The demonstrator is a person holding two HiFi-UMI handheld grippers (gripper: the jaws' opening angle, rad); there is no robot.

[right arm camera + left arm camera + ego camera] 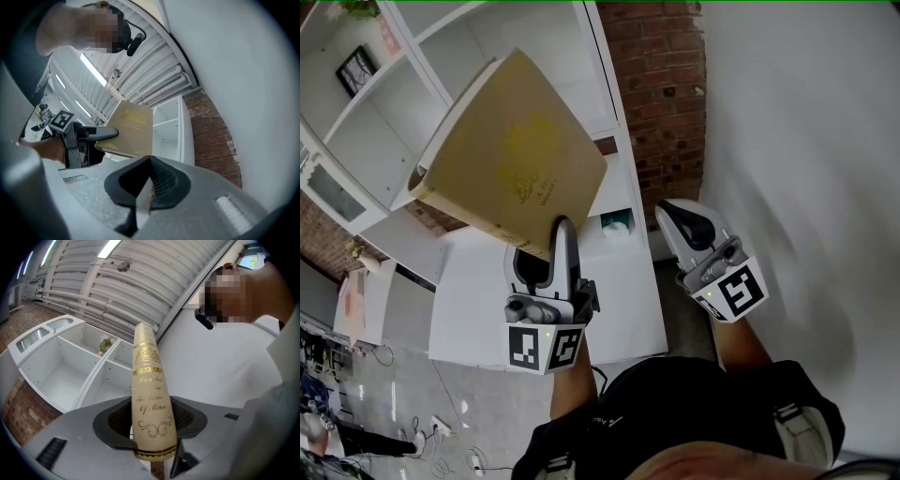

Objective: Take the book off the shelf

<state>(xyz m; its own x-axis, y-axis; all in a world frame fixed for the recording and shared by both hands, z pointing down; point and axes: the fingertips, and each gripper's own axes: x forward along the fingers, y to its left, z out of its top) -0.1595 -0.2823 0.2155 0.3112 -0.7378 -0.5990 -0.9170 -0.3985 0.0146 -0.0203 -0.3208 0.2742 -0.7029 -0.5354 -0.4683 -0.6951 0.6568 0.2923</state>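
My left hand-held gripper [562, 242] is clamped on a tan hardcover book with gold lettering [511, 155]. In the left gripper view its dark pads press the two covers from either side near the lower end of the spine [149, 399], and the spine rises straight away from the jaws with its gold script facing the camera. From the head view the book stands tilted above this hand-held gripper, front cover towards me, held by one lower corner.

The book is out of the white open shelf unit [394, 112]. The shelf's bare compartments lie beyond the left hand-held gripper and off to its left [61, 366].

My right hand-held gripper [680, 216] hangs beside the left one and apart from it, not touching the book. In its own view the jaws are closed together with nothing between them [149, 182], and the book shows ahead and to its left [129, 129].

A red brick wall [661, 94] stands past the right hand-held gripper, with a plain white wall [806, 141] to its right. A white tabletop [478, 309] lies below the left hand-held gripper.
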